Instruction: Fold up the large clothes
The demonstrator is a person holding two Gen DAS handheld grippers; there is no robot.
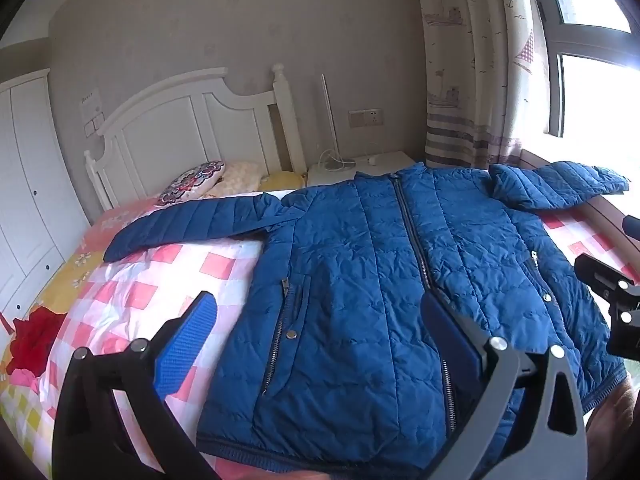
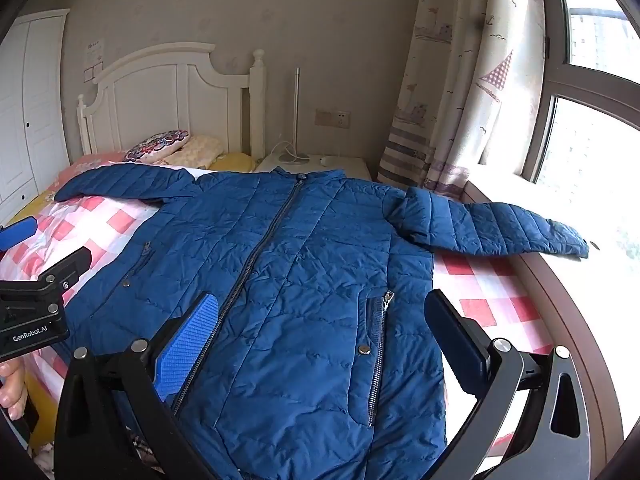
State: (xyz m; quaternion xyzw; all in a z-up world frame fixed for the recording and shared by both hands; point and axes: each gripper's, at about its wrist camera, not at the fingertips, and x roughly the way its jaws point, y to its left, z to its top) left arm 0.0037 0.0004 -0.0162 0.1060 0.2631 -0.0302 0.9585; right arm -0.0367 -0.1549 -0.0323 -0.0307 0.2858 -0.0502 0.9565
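Note:
A big blue quilted jacket (image 1: 360, 280) lies flat on the bed, front up and zipped, with both sleeves spread sideways. My left gripper (image 1: 320, 340) hovers open above its lower left part, near the hem; the blue pad (image 1: 188, 344) is over the checked quilt (image 1: 168, 264). In the right wrist view the same jacket (image 2: 300, 280) fills the middle. My right gripper (image 2: 320, 340) hangs open above its lower right part, nothing between the fingers. The right sleeve (image 2: 500, 228) reaches onto the window ledge. Each gripper shows at the other view's edge: left gripper (image 2: 46, 246), right gripper (image 1: 612, 246).
White headboard (image 1: 192, 120) and pillows (image 1: 200, 180) are at the far end. A nightstand (image 2: 316, 166) with a lamp stands beside the curtain (image 2: 452, 100). A wooden ledge (image 2: 568, 300) runs under the window on the right. A red cloth (image 1: 32, 340) lies at the bed's left; a wardrobe (image 1: 24, 200) behind it.

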